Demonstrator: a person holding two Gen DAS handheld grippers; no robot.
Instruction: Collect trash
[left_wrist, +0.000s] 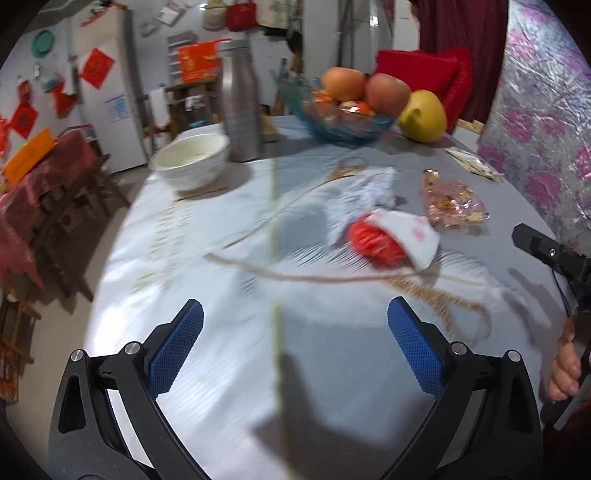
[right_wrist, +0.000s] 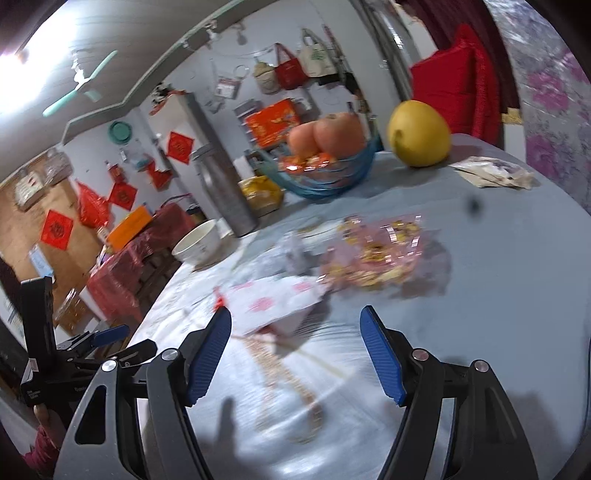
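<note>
Both claws — left claw (left_wrist: 295, 347), right claw (right_wrist: 295, 354) — hang released above the desk (left_wrist: 332, 387). Wrappers: red-and-white wrapper (left_wrist: 391, 240) beside pink wrapper (left_wrist: 450, 203). Blue bowl (left_wrist: 347, 127) holds apples (left_wrist: 343, 83); white bowl (left_wrist: 192, 162) looks empty.

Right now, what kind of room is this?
Probably a home kitchen or dining room: a fruit bowl and a white bowl stand on the table, a fridge is behind, and shopping bags hang on the wall.
</note>
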